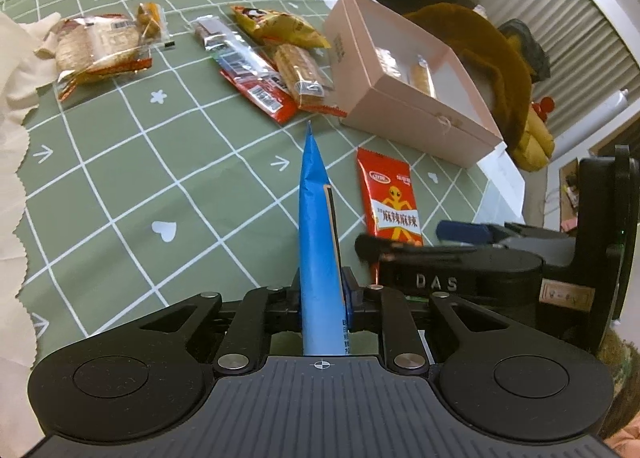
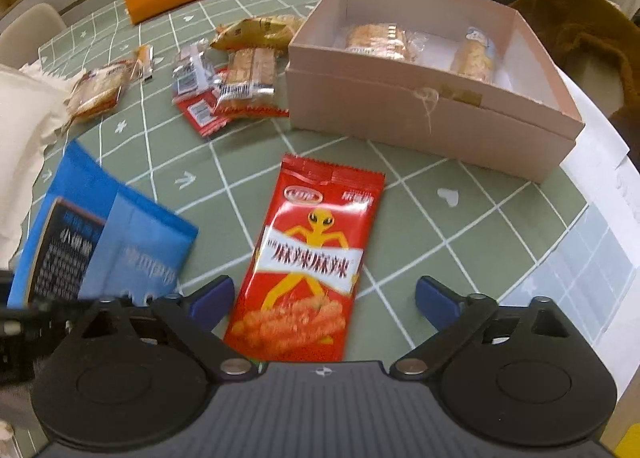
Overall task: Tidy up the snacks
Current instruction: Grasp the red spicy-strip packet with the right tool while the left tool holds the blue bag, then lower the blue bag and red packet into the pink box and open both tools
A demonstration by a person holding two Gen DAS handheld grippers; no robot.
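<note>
Straddling the red snack packet (image 2: 310, 262), your right tool (image 2: 324, 300) stands apart; lower squarely. Left tool (image 1: 322, 294) clamps the blue packet (image 1: 318, 234).

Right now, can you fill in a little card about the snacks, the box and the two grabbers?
left gripper: shut on blue packet, held edge-on
right gripper: open, over red alien snack packet
pink box: open, two wrapped snacks inside
loose snacks: piled left of box
table: green grid tablecloth
</note>
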